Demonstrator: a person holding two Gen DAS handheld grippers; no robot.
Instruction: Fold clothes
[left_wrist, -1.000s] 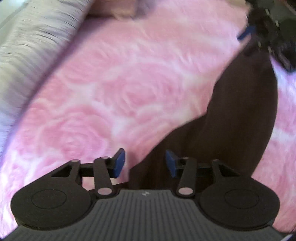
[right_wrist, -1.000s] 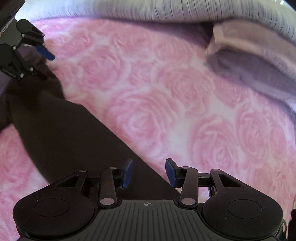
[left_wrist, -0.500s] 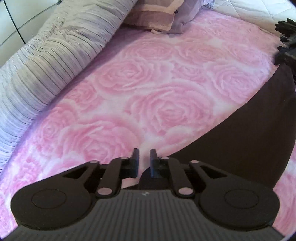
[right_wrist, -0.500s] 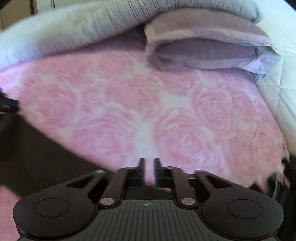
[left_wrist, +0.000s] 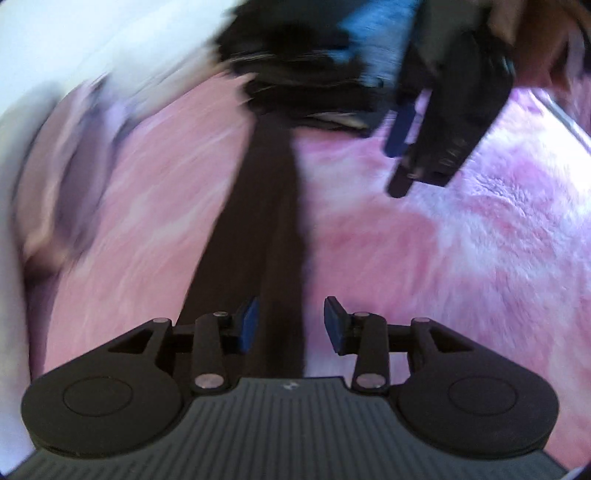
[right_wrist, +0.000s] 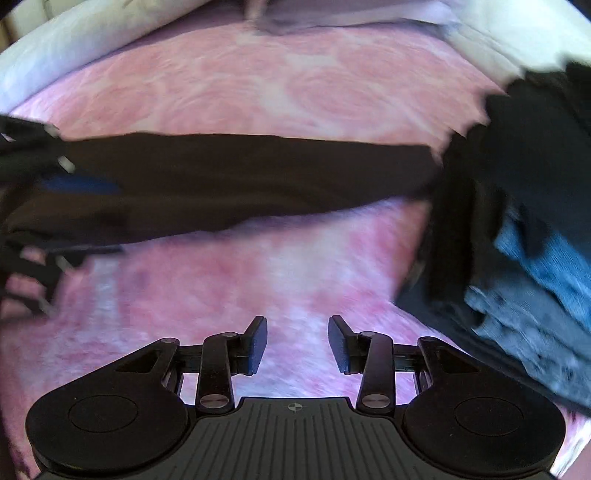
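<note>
A dark brown garment lies on the pink bed cover as a long narrow folded strip. In the left wrist view it runs from under my left gripper up to a clothes pile. The left jaws are opening; the strip lies beneath and between them, and the pads do not press on it. In the right wrist view the same garment stretches across the middle. My right gripper is opening over bare pink cover in front of it, with nothing between its fingers. The right gripper hangs beside the strip's far end.
A pile of dark and blue-grey clothes sits at the right, at the strip's end, also seen as the pile. The pink rose cover spreads all around. A pale duvet and blurred pillows border it.
Half a second ago both grippers were nearly shut at the garment's edge; now both have opened. Both views have swung and rolled, and the garment now lies as a narrow strip.
</note>
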